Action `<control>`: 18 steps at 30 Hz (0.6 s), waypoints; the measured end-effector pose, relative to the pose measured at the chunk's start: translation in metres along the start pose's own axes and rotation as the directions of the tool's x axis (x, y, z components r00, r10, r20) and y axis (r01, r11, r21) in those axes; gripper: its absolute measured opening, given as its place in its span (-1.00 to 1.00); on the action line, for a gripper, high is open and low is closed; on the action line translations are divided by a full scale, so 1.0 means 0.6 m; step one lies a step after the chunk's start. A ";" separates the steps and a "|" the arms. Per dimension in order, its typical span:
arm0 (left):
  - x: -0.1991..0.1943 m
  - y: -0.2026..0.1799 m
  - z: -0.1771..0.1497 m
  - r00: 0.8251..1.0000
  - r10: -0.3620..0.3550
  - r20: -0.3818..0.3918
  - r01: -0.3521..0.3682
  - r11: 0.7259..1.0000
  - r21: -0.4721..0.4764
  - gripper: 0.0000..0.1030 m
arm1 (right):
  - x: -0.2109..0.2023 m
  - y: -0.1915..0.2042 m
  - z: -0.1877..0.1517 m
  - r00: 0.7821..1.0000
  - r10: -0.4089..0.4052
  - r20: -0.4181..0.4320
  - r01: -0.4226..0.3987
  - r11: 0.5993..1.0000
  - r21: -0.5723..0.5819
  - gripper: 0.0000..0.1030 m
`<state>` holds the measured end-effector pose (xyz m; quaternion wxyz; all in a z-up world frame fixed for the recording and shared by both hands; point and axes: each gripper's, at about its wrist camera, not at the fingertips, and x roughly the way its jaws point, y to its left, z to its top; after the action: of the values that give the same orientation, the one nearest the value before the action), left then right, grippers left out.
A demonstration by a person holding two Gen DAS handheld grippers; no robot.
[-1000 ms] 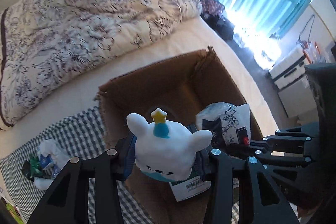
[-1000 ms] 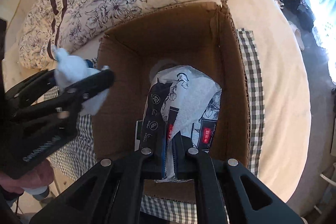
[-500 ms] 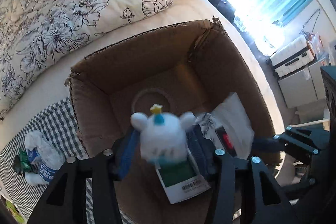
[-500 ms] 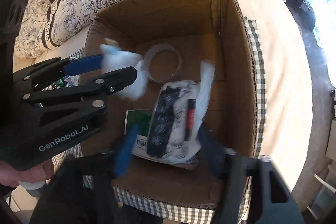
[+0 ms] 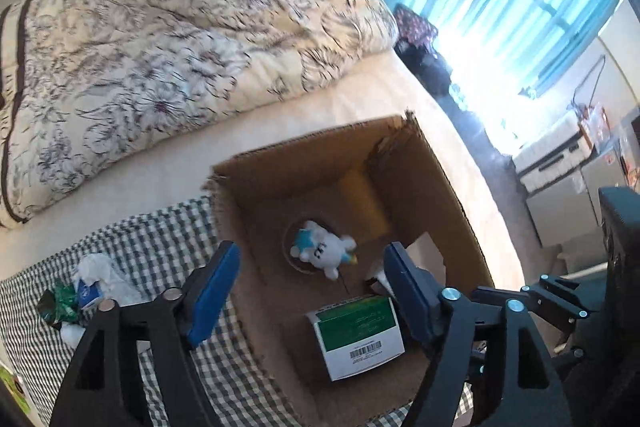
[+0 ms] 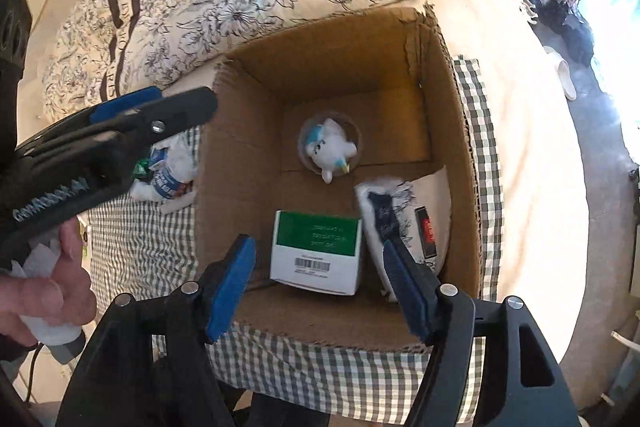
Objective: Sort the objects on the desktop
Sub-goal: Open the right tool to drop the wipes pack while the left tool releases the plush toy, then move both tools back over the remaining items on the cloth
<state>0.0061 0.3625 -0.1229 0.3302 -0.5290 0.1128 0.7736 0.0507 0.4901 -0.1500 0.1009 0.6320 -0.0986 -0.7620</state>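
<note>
Both our left gripper [image 5: 312, 287] and right gripper [image 6: 316, 279] now stand spread and empty, having dropped the plush toy [image 6: 330, 149] and tissue pack [image 6: 404, 215] into the cardboard box [image 6: 460, 131], so the clutter [image 5: 86, 293] left of it comes next.

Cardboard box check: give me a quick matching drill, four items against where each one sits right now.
Items:
1. plush toy
2. green-and-white carton
3. floral tissue pack
4. crumpled wrappers

Places:
A. on the checked cloth, outside the cardboard box
B. box floor, near side, left of the tissue pack
C. on the tape ring at the back of the box
D. leaning against the box's right wall

Pairs: 1-C, 2-B, 3-D, 4-A
</note>
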 end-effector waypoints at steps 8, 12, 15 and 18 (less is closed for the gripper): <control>-0.108 0.065 -0.036 0.985 0.016 0.171 -0.002 0.996 -0.087 0.75 | -0.040 0.051 -0.015 0.998 0.013 0.068 -0.011 1.000 -0.020 0.42; -0.169 0.109 -0.060 0.969 0.036 0.244 -0.005 0.992 -0.126 0.81 | -0.052 0.091 -0.015 0.995 0.011 0.095 -0.008 0.999 -0.040 0.52; -0.219 0.140 -0.079 0.949 0.068 0.308 -0.023 0.989 -0.147 0.90 | -0.055 0.121 -0.010 0.995 0.002 0.101 0.005 0.998 -0.063 0.63; -0.265 0.173 -0.094 0.927 0.117 0.355 -0.060 0.984 -0.169 0.97 | -0.065 0.149 -0.005 0.992 -0.005 0.127 0.016 0.997 -0.082 0.63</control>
<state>0.0182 0.1925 -0.0226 0.2680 -0.3951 0.0132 0.8786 0.0632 0.4149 -0.0886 0.1165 0.5783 -0.0700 -0.8044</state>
